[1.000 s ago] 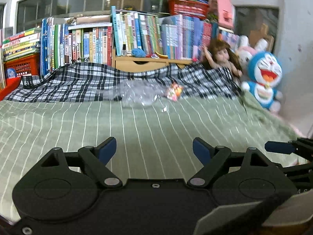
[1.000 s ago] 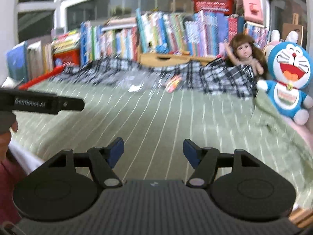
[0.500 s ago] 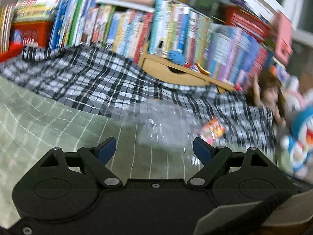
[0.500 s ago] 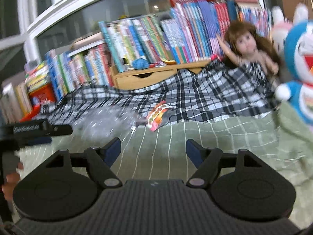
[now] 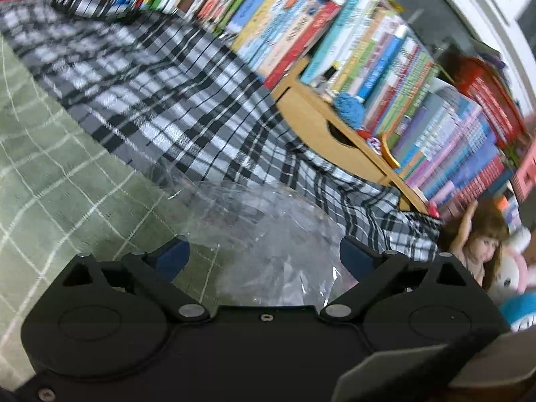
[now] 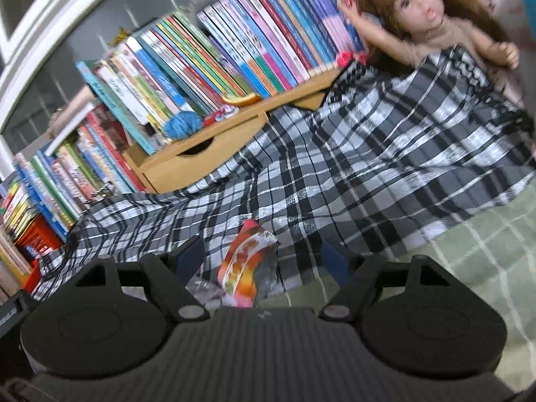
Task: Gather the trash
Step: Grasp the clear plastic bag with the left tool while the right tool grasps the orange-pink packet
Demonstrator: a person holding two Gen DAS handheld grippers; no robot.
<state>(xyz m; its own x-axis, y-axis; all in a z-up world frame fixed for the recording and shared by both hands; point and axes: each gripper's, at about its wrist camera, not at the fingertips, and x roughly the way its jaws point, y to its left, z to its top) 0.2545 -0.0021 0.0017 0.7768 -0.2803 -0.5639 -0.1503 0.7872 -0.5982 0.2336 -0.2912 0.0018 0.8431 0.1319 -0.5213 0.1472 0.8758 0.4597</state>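
A: Your left gripper [image 5: 261,254] has just been opening; its jaws stand wide around the clear plastic bag [image 5: 268,234], not pinching yet.

B: Your right gripper [image 6: 264,258], opening too, frames the snack wrapper [image 6: 248,261] on the checked blanket [image 6: 368,174]. The wrapper's bottom is hidden.

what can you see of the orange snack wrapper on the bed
The crumpled orange, red and white snack wrapper looks like glossy printed foil, with a dark inner face showing on its right. It lies tilted where the black-and-white plaid blanket meets the green checked sheet, between the open jaws of the right gripper, unpinched.
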